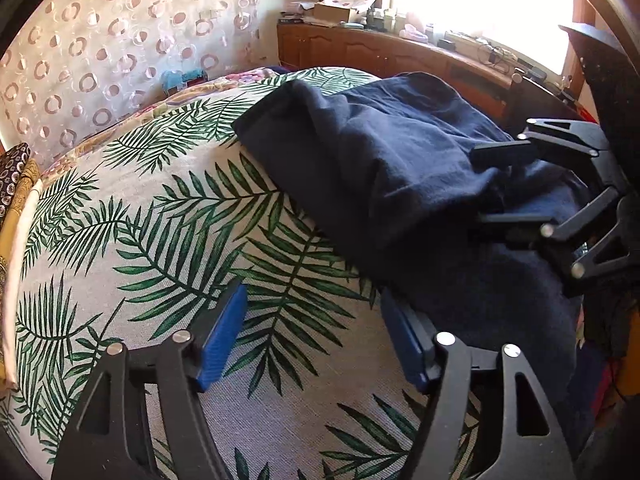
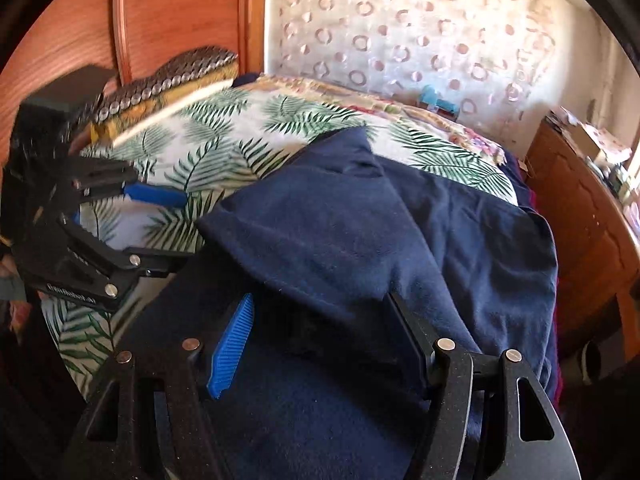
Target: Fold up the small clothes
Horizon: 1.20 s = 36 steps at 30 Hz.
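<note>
Only the right-wrist view shows right tongs straddling navy cloth, grip unclear; left tongs apart.

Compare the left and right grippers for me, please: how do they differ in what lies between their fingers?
The left gripper stands open over bare leaf-print bedspread, gripping nothing; the right gripper has a fold of the navy garment between its fingers. The left sits beside the garment, the right over it. Both have blue pads.

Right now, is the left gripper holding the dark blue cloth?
No, the left gripper stands open over the palm-leaf bedspread, with nothing between its blue pads, and the dark blue cloth lies beside it.
</note>
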### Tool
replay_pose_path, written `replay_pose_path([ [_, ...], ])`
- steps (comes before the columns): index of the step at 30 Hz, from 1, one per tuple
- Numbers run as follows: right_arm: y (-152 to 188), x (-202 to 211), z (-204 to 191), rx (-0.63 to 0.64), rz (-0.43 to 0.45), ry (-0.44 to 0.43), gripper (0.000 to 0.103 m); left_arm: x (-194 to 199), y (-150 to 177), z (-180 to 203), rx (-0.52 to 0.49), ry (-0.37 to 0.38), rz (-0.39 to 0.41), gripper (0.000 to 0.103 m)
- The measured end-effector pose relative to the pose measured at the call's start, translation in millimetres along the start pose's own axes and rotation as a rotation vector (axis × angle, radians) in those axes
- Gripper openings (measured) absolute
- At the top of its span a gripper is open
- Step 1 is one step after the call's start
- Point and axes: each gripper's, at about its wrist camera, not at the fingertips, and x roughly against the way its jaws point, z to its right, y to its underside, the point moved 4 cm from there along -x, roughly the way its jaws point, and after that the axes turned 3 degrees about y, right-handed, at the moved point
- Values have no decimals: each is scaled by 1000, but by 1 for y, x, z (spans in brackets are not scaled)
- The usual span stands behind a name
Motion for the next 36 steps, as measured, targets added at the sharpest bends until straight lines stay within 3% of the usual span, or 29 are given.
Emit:
replay_pose_path([
  [7,-11,-18,-3,82,-43,-3,68,4,4,-6,16,-13,3,72],
  [9,-14,-19,-2,74,-46,-24,58,9,5,-15,63,-15,19,72],
  [11,-18,-20,1,39,-47,-72,27,18,6,-23,107,-22,57,72],
  [14,-24,-13,6,8,-23,-92,11,40,5,-32,150,-36,134,72],
  [20,-43,22,49,-127,98,-102,9,77,-5,-31,189,-24,270,72],
  [25,-55,31,104,-222,122,-15,9,91,-20,-20,175,-55,368,72],
  [28,-55,26,141,-295,113,52,8,92,-23,-16,195,-19,402,72],
  [33,-45,9,194,-480,84,90,8,86,-24,-6,188,1,394,72],
  [36,-42,8,203,-529,108,92,8,81,-22,-3,188,29,369,72],
])
